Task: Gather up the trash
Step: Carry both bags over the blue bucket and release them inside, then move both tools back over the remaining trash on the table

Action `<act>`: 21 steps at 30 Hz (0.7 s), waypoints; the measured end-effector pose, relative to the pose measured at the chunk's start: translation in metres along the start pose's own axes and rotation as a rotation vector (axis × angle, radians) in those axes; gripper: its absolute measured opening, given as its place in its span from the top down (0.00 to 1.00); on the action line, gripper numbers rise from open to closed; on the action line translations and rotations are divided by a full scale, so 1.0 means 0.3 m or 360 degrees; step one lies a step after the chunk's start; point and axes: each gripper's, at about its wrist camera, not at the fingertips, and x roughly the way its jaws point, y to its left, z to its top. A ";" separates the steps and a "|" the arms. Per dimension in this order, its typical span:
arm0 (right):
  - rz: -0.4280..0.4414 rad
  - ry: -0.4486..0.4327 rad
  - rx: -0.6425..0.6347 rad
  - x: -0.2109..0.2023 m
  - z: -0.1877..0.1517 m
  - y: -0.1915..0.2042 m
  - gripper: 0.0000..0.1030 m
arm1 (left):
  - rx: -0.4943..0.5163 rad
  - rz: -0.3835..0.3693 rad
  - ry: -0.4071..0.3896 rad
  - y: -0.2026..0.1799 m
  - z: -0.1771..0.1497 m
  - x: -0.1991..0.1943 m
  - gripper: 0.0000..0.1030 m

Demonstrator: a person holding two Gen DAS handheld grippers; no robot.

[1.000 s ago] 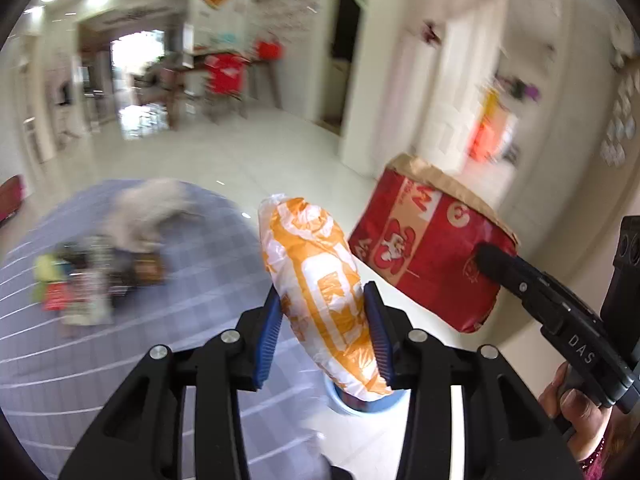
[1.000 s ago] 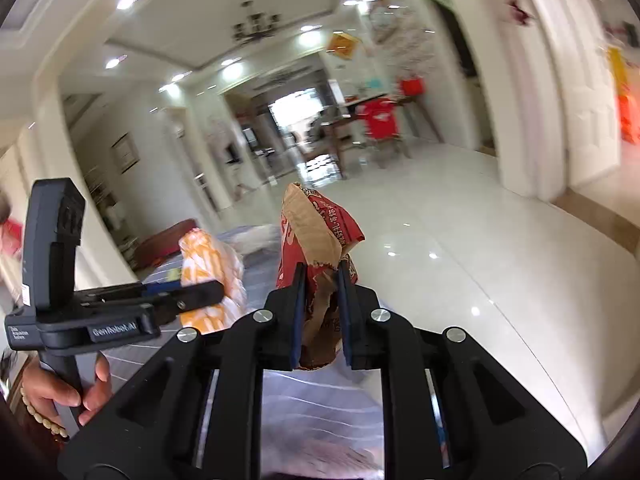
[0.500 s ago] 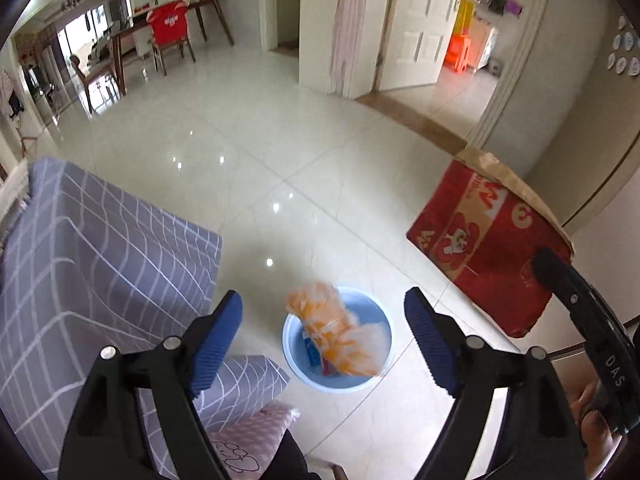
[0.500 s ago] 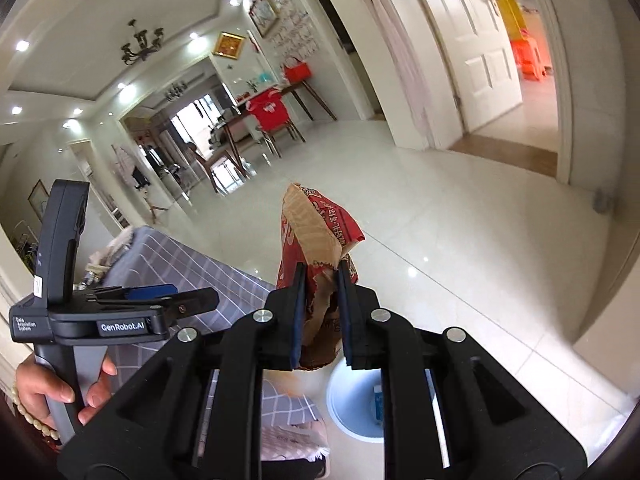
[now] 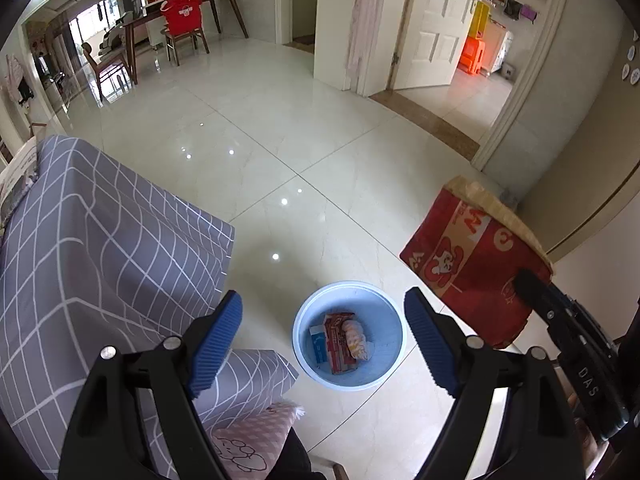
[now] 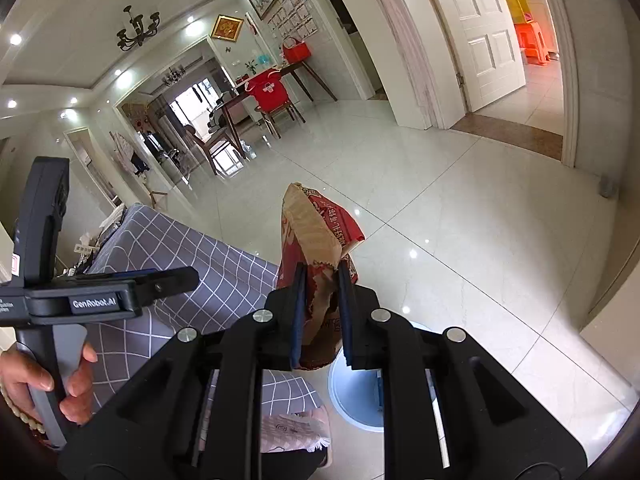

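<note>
A light blue bin (image 5: 347, 312) stands on the tiled floor below my left gripper (image 5: 324, 338), whose blue pads are wide open with nothing between them. Inside the bin lie an orange-and-white wrapper (image 5: 356, 340), a red packet (image 5: 336, 334) and a blue one. My right gripper (image 6: 322, 308) is shut on a red-and-brown paper bag (image 6: 316, 236), held in the air to the right of the bin in the left wrist view (image 5: 468, 256). The bin's rim (image 6: 340, 396) shows partly behind the right gripper's fingers.
A sofa with a grey checked cover (image 5: 92, 264) stands left of the bin, a pink cushion (image 5: 248, 436) at its corner. A hand (image 6: 36, 384) holds the left gripper's handle. Dining table and chairs (image 5: 176, 28) stand far back; a doorway (image 5: 472, 64) opens at right.
The left gripper tipped down over the bin and opened; the orange-and-white wrapper fell from it into the bin. The right gripper sank with the paper bag still in it.
</note>
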 end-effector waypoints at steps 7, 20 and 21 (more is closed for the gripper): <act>-0.0035 -0.0013 -0.0002 0.032 0.004 -0.004 0.63 | -0.0018 0.0011 -0.0035 0.018 -0.002 -0.027 0.21; -0.0055 0.0050 -0.0005 0.033 0.002 0.065 0.28 | -0.0024 0.0001 -0.0090 0.039 -0.007 -0.121 0.21; -0.0038 0.0043 -0.0018 0.024 0.006 0.090 0.28 | -0.0025 0.0001 -0.0097 0.047 -0.009 -0.131 0.21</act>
